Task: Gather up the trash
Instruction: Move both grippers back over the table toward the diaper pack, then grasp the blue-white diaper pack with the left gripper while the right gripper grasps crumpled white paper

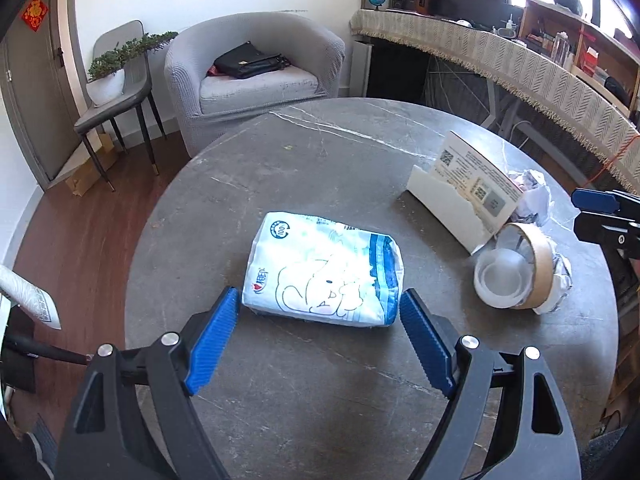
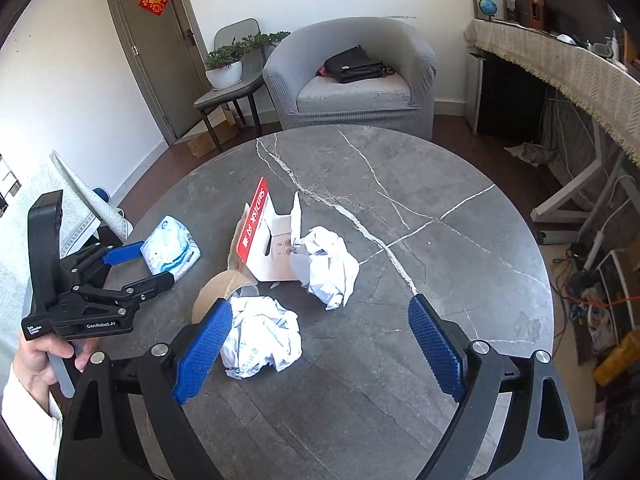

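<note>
While both gape empty: tissue pack [image 1: 324, 272] between left claw [image 1: 320, 312] tips | crumpled paper [image 2: 262, 336] beside right claw [image 2: 320, 320]

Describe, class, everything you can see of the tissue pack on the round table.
The tissue pack is a soft, plump plastic-wrapped packet, white and pale blue with a cartoon drawing, a darker blue band near one end and a round mark at a corner. It looks sealed and lies flat on the grey marble table, apart from the other rubbish. The open left gripper flanks its near end; whether they touch is unclear.

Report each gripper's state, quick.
Left gripper: open, straddling the tissue pack, not gripping.
Right gripper: open, holding nothing, over crumpled paper.
</note>
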`<action>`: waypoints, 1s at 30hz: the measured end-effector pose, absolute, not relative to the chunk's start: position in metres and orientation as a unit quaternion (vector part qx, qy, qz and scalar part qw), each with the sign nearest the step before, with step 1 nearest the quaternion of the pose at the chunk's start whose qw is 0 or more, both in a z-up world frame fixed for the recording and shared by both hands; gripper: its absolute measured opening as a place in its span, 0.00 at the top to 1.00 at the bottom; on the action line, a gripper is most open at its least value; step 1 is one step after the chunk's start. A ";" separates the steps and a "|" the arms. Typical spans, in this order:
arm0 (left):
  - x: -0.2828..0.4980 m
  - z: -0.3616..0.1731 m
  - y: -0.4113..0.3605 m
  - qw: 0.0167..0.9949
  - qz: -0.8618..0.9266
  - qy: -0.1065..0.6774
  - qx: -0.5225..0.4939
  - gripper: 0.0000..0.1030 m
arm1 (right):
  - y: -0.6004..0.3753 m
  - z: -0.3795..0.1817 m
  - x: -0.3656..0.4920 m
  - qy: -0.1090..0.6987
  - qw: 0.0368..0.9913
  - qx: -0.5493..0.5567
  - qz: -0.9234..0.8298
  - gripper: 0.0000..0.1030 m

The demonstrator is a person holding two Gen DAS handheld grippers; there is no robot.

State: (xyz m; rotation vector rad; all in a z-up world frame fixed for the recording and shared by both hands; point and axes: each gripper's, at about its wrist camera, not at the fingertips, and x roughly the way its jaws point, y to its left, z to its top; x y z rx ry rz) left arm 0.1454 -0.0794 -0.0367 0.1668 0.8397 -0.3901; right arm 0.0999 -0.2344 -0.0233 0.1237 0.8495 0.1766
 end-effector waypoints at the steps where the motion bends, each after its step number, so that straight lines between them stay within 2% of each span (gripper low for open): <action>1: 0.145 -0.035 -0.078 0.892 -0.189 0.402 0.081 0.18 | -0.235 -0.025 0.102 0.412 0.905 0.062 0.086 0.12; 25: 0.170 -0.042 -0.071 0.886 -0.194 0.411 0.092 0.12 | -0.251 -0.042 0.122 0.427 0.892 0.117 0.093 0.12; 27: 0.170 -0.043 -0.073 0.885 -0.197 0.410 0.094 0.13 | -0.249 -0.042 0.124 0.429 0.892 0.112 0.093 0.12; 29: 0.170 -0.042 -0.074 0.887 -0.200 0.407 0.091 0.22 | -0.244 -0.042 0.126 0.431 0.892 0.099 0.092 0.12; 30: 0.170 -0.042 -0.073 0.887 -0.200 0.406 0.088 0.23 | -0.242 -0.042 0.126 0.432 0.892 0.092 0.093 0.12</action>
